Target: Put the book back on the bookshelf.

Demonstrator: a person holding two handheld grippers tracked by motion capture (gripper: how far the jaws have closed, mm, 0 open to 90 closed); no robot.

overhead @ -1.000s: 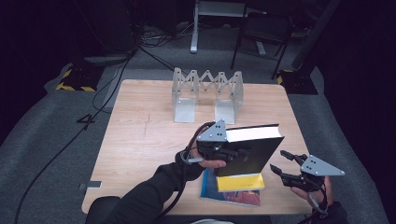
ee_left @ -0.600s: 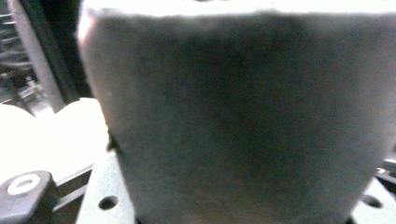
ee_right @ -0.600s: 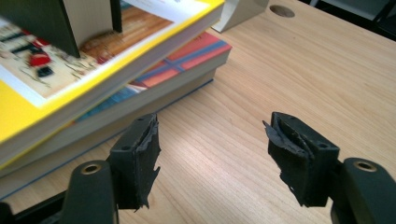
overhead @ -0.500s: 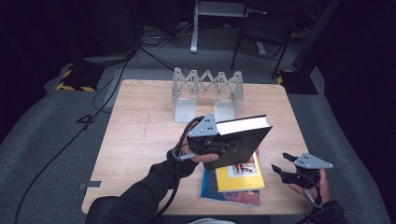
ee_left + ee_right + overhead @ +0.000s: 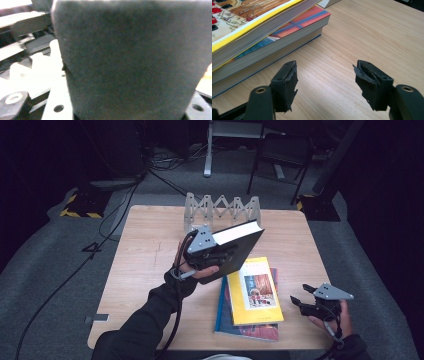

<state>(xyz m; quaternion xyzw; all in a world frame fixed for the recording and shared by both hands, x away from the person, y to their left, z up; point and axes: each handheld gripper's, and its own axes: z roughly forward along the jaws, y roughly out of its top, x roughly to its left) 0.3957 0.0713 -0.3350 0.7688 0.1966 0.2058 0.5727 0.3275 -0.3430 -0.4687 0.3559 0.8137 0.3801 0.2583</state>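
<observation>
Now the left gripper (image 5: 212, 256), clamped on the thick black hardcover book (image 5: 235, 251), has carried it toward the grey accordion rack (image 5: 222, 210); right gripper (image 5: 306, 304) stays spread.

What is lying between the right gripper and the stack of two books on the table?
Nothing: in the right gripper view, bare wooden table separates the open right gripper from the stack of two books.

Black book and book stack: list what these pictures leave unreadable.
- Black book: cover blank blur in left gripper view; left gripper hides its near end in high view.
- Yellow book: title too small in high view.
- Blue book: largely covered by the yellow one.
</observation>
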